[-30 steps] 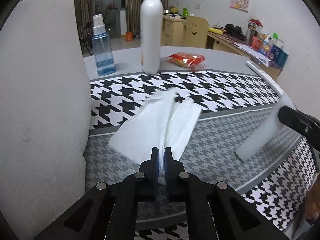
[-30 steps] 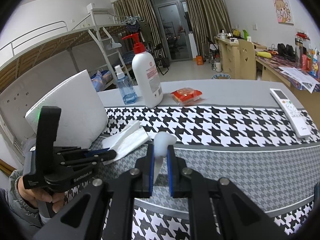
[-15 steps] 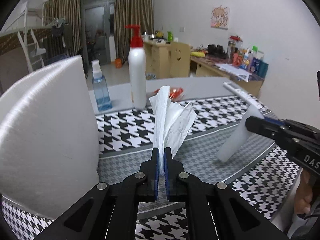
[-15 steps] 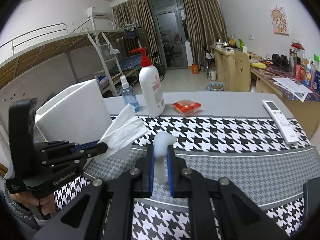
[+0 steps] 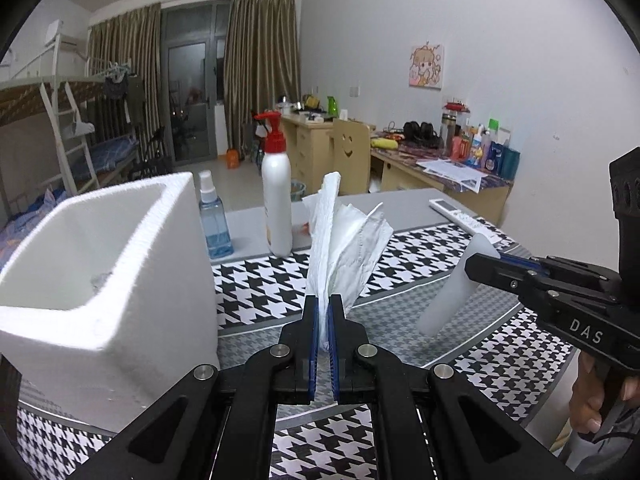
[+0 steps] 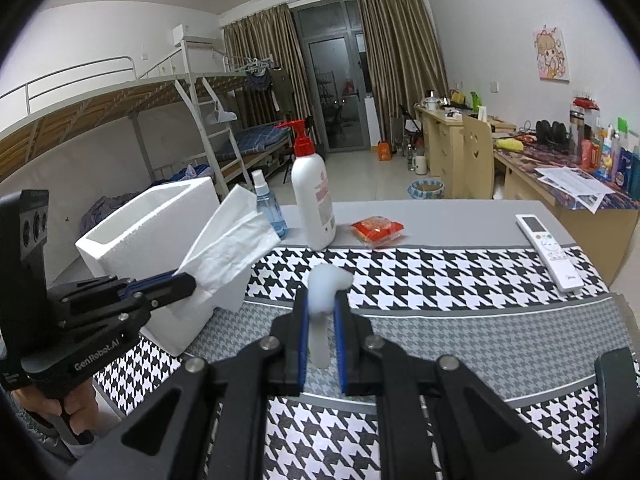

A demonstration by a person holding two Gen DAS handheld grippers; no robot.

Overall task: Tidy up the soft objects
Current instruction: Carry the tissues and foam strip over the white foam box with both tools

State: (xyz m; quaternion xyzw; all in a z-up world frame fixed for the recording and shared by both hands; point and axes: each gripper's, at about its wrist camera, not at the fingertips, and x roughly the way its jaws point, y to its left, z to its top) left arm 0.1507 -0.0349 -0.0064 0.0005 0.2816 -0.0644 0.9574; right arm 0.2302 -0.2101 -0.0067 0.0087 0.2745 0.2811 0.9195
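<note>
The left tongs pinch a white tissue upright above the worktop, beside the white foam box at its left edge.

White walls, brown curtains flanking glass door; bunk bed left, wooden desks right.

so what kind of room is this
Most likely a student dorm room: a metal bunk bed with a ladder, wooden desks cluttered with bottles and papers along the wall, and a cartoon poster. The work happens on a table with a houndstooth cloth.
</note>
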